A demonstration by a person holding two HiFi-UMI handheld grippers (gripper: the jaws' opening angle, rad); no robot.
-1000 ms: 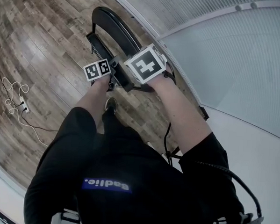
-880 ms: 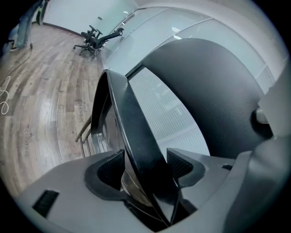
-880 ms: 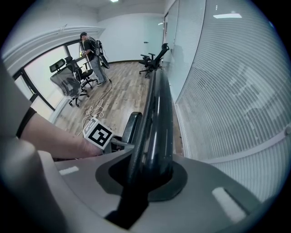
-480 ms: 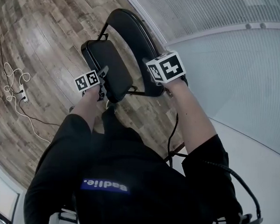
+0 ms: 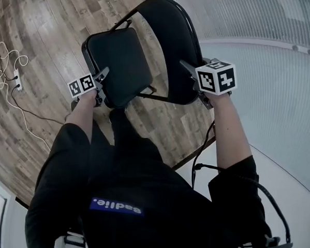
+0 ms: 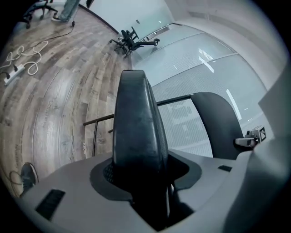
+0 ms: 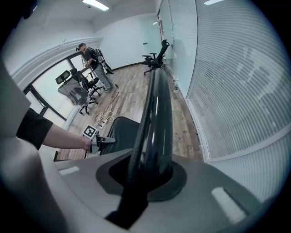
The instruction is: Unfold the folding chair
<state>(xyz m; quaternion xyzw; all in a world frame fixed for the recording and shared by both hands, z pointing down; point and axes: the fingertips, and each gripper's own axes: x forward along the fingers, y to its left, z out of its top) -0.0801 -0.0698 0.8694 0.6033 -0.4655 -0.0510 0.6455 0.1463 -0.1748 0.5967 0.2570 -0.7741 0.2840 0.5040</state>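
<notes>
Your left gripper (image 5: 102, 77) is clamped on the padded seat (image 5: 119, 57) of the black folding chair (image 5: 165, 20), your right gripper (image 5: 189, 70) clenched on its curved backrest (image 5: 173, 75), above a wooden floor (image 5: 40, 42).

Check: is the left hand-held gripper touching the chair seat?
Touching. The left gripper view shows the seat edge wedged between the jaws of the left hand-held gripper, filling the gap with no space either side.
</notes>
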